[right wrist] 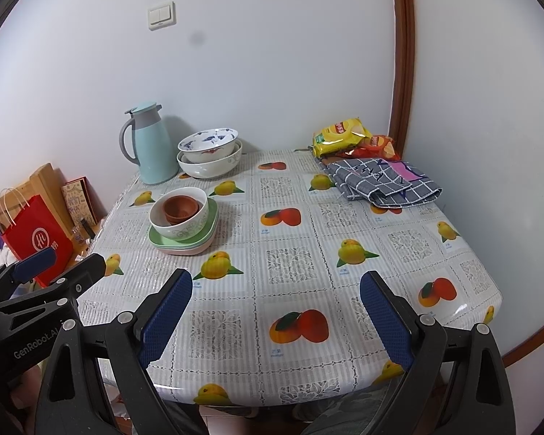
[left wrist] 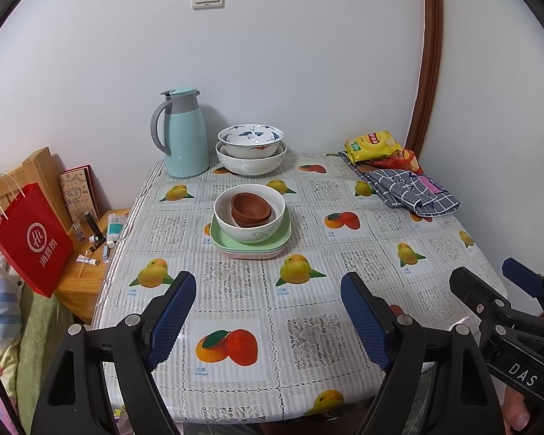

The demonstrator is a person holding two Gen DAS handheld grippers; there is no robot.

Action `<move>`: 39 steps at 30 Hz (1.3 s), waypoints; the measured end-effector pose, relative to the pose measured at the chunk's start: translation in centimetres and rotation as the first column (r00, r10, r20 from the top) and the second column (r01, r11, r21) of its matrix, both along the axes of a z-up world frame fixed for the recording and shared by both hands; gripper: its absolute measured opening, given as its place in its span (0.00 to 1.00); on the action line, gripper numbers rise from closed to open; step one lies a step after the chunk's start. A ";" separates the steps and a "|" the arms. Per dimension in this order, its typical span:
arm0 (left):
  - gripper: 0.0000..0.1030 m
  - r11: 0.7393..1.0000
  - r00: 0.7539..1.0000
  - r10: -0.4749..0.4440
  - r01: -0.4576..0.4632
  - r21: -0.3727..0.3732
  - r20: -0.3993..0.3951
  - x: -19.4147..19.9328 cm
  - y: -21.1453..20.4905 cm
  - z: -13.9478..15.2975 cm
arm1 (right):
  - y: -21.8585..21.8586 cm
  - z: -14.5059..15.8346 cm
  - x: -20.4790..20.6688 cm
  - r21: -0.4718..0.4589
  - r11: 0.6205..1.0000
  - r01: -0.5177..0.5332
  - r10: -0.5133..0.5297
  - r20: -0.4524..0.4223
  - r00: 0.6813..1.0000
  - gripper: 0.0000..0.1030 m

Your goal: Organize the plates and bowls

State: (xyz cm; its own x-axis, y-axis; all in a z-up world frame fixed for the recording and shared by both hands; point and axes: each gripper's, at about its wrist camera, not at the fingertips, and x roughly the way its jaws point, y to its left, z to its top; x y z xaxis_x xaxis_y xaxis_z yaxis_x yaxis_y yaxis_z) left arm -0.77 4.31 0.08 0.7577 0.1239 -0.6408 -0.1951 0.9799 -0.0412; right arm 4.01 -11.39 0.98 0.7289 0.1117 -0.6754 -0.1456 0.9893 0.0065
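Both the left gripper and right gripper hung spread and empty over the worktop's near edge, while the white bowl, likely heavy, slick, breakable ceramic best pinched at its rim, sat mid-worktop on stacked green plates, cradling two brown bowls.

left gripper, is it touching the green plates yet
Apart. The left wrist view shows the left gripper open over bare tablecloth, well short of the green plates.
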 end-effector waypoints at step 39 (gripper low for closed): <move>0.79 1.000 1.000 -0.001 0.001 0.000 -0.001 0.1 0.2 0.1 | 0.4 0.7 -0.4 0.003 1.000 -0.004 0.004 0.006 1.000 0.90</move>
State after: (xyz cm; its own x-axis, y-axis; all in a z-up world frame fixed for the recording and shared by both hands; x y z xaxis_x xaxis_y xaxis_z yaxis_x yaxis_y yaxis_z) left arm -0.64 4.49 0.16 0.7573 0.1235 -0.6413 -0.1942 0.9801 -0.0406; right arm 3.65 -10.97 1.66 0.7327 0.1168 -0.6705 -0.1493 0.9887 0.0091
